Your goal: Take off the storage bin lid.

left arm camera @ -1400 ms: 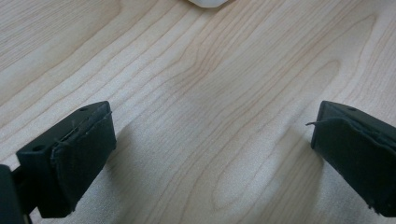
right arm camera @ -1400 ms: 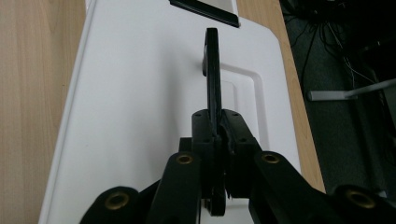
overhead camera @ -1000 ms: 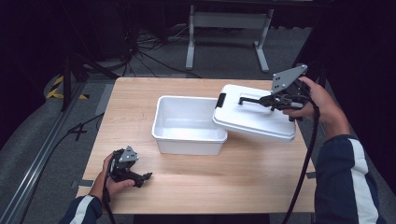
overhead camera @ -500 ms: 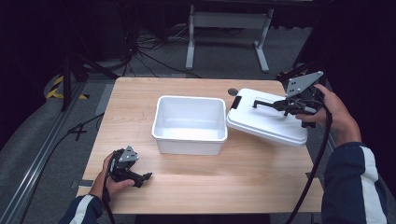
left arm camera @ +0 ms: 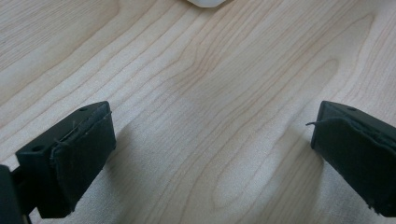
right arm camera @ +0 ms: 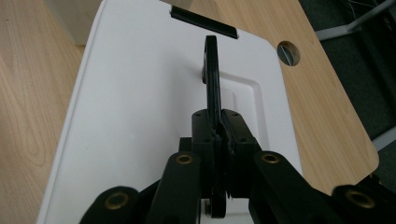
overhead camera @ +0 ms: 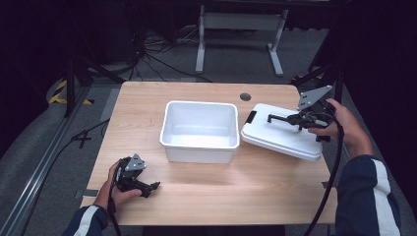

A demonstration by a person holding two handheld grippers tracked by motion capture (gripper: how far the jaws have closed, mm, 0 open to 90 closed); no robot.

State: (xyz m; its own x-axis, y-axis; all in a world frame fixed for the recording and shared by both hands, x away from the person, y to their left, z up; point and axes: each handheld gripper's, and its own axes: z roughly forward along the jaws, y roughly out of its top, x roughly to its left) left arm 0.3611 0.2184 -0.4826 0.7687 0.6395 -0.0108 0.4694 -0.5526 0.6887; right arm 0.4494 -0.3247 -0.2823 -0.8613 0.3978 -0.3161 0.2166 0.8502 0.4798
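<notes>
Now the white lid [overhead camera: 280,132], light and stiff, is held tilted at the right of the tub [overhead camera: 200,130] by its thin black handle [right arm camera: 212,74], on which the right gripper [overhead camera: 300,118] is closed fully.

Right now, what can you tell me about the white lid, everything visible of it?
The lid is a white, rounded-corner rectangle that looks like plastic, with a raised panel in the middle, a black handle standing up on top and a black clip at one short edge. It sits tilted on the table, just right of the open white bin, its near edge lying by the bin's rim. The right gripper is shut on the handle.
</notes>
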